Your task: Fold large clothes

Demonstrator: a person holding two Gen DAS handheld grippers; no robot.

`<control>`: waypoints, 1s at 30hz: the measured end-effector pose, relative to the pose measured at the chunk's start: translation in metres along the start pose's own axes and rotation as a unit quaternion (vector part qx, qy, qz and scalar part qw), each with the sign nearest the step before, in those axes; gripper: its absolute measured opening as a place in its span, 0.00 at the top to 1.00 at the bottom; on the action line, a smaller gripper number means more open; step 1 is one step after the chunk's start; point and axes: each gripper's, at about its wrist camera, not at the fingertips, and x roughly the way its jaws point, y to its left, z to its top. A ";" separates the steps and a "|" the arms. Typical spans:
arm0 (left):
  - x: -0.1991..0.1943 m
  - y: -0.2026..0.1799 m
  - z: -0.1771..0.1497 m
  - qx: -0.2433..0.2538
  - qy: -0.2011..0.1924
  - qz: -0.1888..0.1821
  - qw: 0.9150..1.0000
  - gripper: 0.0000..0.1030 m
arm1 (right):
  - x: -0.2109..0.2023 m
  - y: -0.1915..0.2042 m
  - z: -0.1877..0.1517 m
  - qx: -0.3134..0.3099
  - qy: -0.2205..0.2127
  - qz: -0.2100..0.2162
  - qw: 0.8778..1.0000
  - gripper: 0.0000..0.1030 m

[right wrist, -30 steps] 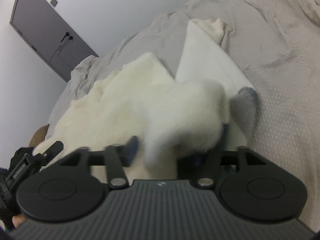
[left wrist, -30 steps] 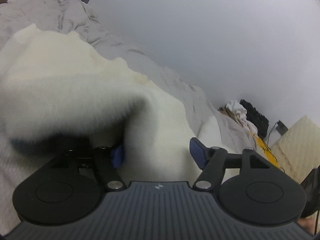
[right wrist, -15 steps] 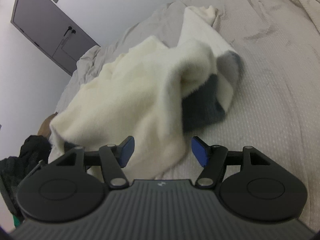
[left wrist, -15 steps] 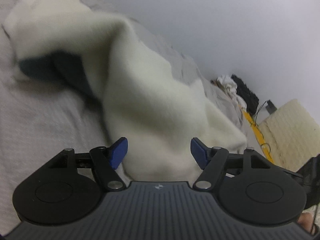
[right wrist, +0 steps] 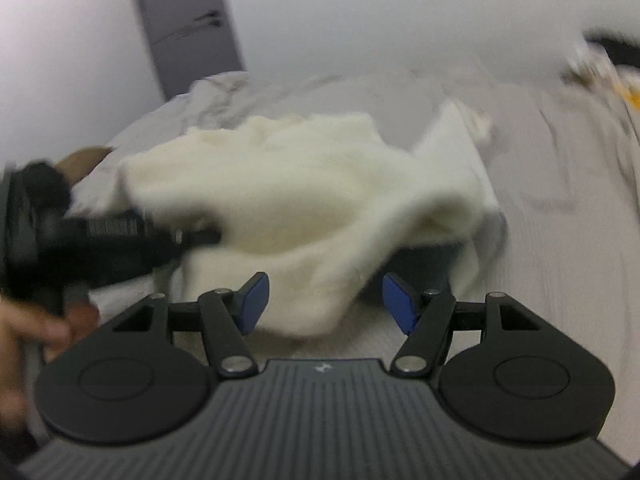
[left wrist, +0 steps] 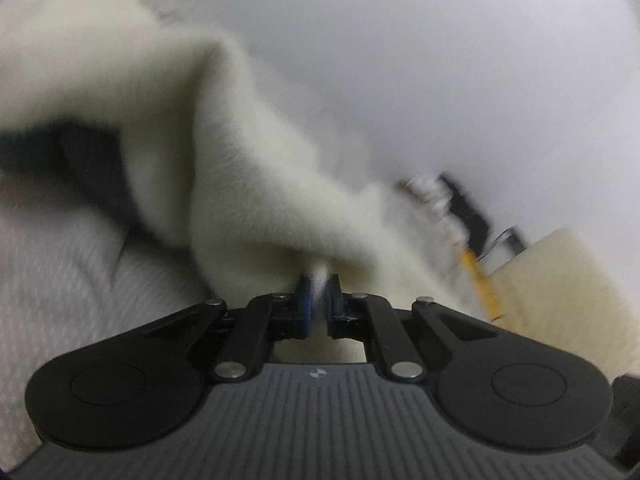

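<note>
A cream fleece garment (left wrist: pixel 248 184) with a dark lining (left wrist: pixel 92 152) lies rumpled on the bed. My left gripper (left wrist: pixel 318 304) is shut on a pinch of its cream edge, and the cloth rises from the pads up to the left. In the right wrist view the same garment (right wrist: pixel 304 184) spreads across the bed, its dark lining (right wrist: pixel 432 264) showing on the right. My right gripper (right wrist: pixel 324 304) is open just in front of the lower flap, and its pads do not press the cloth. The left gripper (right wrist: pixel 200 236) reaches into the garment's left side.
A pale grey bed cover (right wrist: pixel 560 240) lies under everything. A grey door (right wrist: pixel 188 28) stands behind the bed. A pile of clutter (left wrist: pixel 460 208) and a cream padded panel (left wrist: pixel 560 280) sit by the wall. A hand (right wrist: pixel 24 332) holds the left tool.
My left gripper has shut on the fleece edge; it stood open before. The right gripper has let the fleece go, pulled back from the garment and rolled, so the door now stands upright.
</note>
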 end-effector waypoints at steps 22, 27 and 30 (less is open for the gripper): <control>-0.034 -0.001 0.012 -0.026 -0.067 -0.042 0.997 0.93 | 0.004 0.069 -0.013 -0.184 -0.138 -0.121 0.966 0.39; -0.040 -0.012 0.006 -0.010 -0.080 -0.048 0.996 0.94 | 0.010 0.052 -0.007 -0.139 -0.138 -0.148 0.969 0.39; -0.039 -0.011 0.004 -0.010 -0.078 -0.042 0.996 0.94 | 0.024 0.049 -0.012 -0.133 -0.103 -0.157 0.973 0.39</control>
